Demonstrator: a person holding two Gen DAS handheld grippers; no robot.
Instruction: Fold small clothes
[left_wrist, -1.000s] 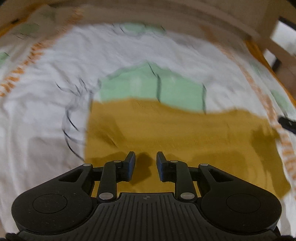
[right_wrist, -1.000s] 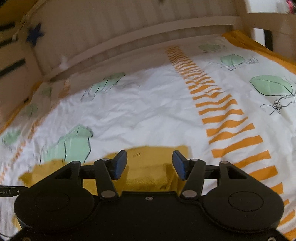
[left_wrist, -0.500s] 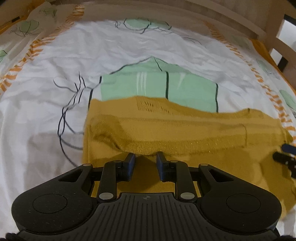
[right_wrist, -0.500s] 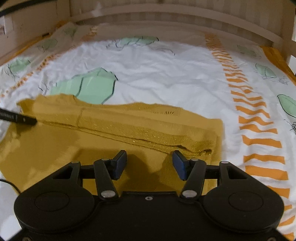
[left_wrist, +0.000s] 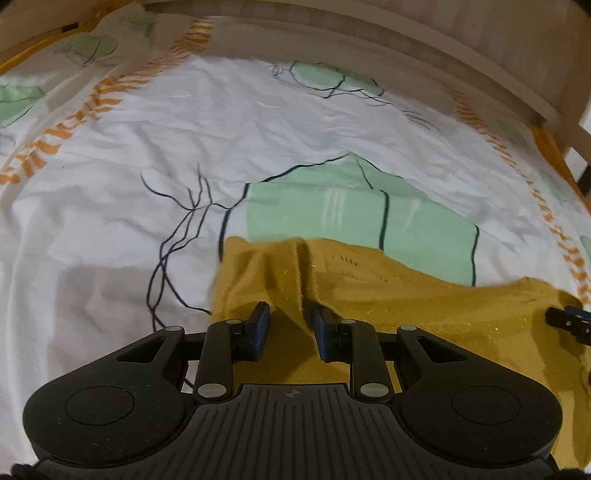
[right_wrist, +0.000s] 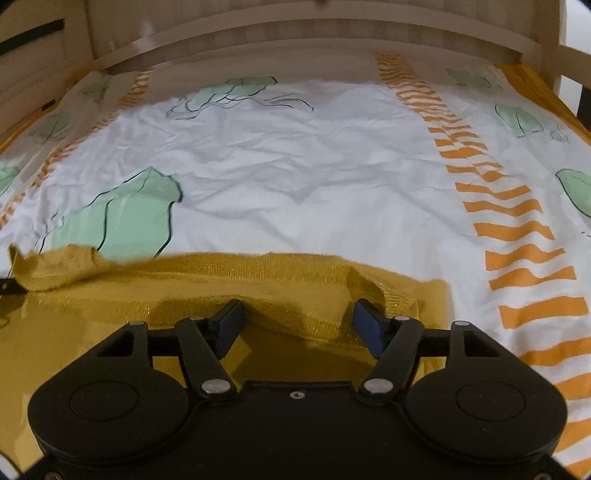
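A mustard-yellow knit garment (left_wrist: 406, 299) lies on a bed sheet; it also shows in the right wrist view (right_wrist: 207, 291). My left gripper (left_wrist: 290, 325) is open, low over the garment's left end, with a raised fold of the knit between its fingers. My right gripper (right_wrist: 297, 319) is wide open over the garment's right end, a bunched edge of knit between its fingers. The tip of my right gripper (left_wrist: 567, 319) shows at the right edge of the left wrist view.
The sheet (right_wrist: 314, 170) is white with green leaf prints (left_wrist: 351, 210) and orange striped bands (right_wrist: 517, 229). A wooden bed rail (right_wrist: 332, 33) runs along the far side, with a post (left_wrist: 569, 92) at the right corner.
Both grippers have come lower and closer to the garment. Its far edge is now bunched and lifted into folds at both ends, where it lay flatter half a second ago.
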